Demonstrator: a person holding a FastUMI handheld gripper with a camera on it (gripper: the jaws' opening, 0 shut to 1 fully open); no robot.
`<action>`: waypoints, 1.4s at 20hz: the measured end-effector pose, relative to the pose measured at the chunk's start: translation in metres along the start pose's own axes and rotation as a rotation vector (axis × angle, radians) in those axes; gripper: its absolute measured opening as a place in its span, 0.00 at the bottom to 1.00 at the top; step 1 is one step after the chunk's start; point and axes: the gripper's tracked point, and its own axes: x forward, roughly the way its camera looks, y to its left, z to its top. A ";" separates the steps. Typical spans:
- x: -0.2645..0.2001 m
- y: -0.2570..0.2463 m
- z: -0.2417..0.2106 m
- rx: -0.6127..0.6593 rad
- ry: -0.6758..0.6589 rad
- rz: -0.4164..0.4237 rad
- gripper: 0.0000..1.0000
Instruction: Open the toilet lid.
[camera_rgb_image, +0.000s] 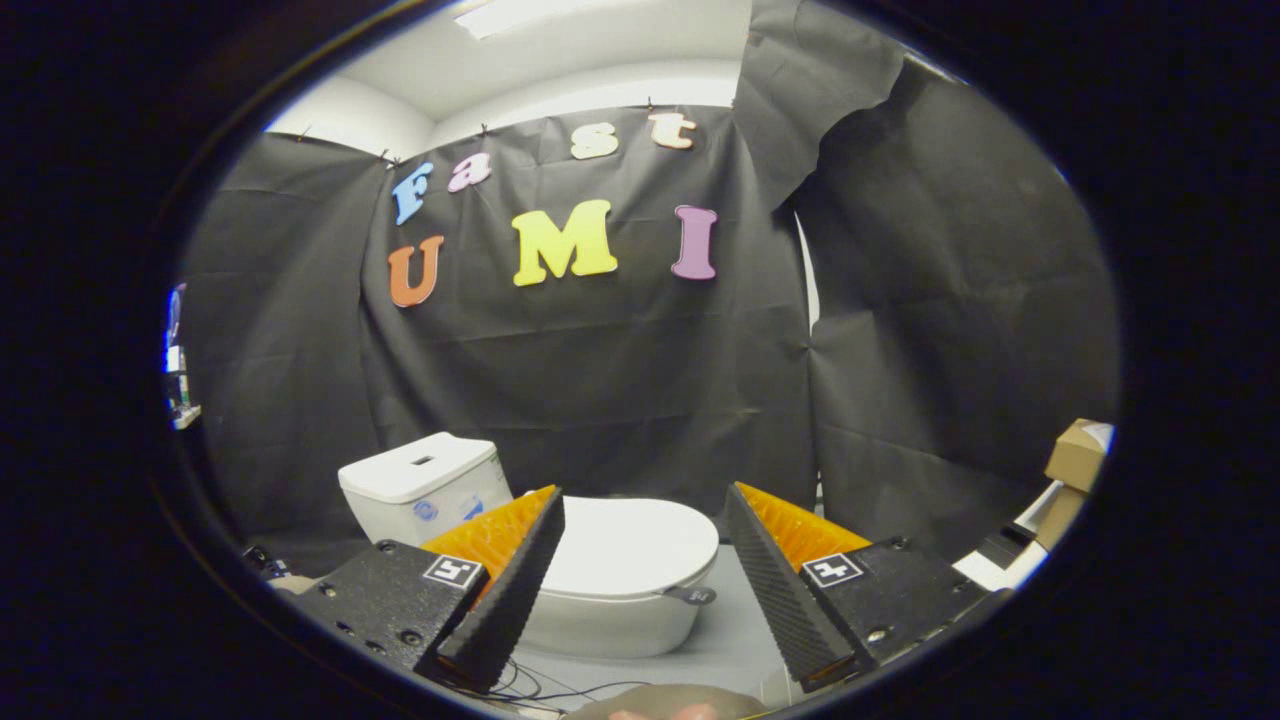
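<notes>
Hovering level and pointing forward, the gripper (645, 500) is spreading its fingers wide, pinching nothing. Sweeping left to right: the tank (425, 487) is standing beyond the left finger, the closed lid (630, 545) is lying flat between and just beyond both fingers, its small tab (692, 596) is sticking out near the right finger, and a cardboard box (1078, 455) is sitting far off right.

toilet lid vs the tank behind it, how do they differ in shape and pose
The toilet lid is a rounded, flat oval lying closed over the bowl; the tank is a boxy block standing upright.
The lid's top is plain; the tank's top has a small dark slot.
The lid sits between the open claw's fingers, just ahead of them; the tank sits further back, beyond one finger.
Both are white and glossy.
</notes>
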 end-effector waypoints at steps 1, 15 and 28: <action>0.001 -0.002 0.000 -0.004 -0.003 -0.005 1.00; 0.035 -0.013 -0.046 0.071 0.123 -0.053 1.00; 0.096 -0.017 -0.067 0.124 0.315 -0.036 1.00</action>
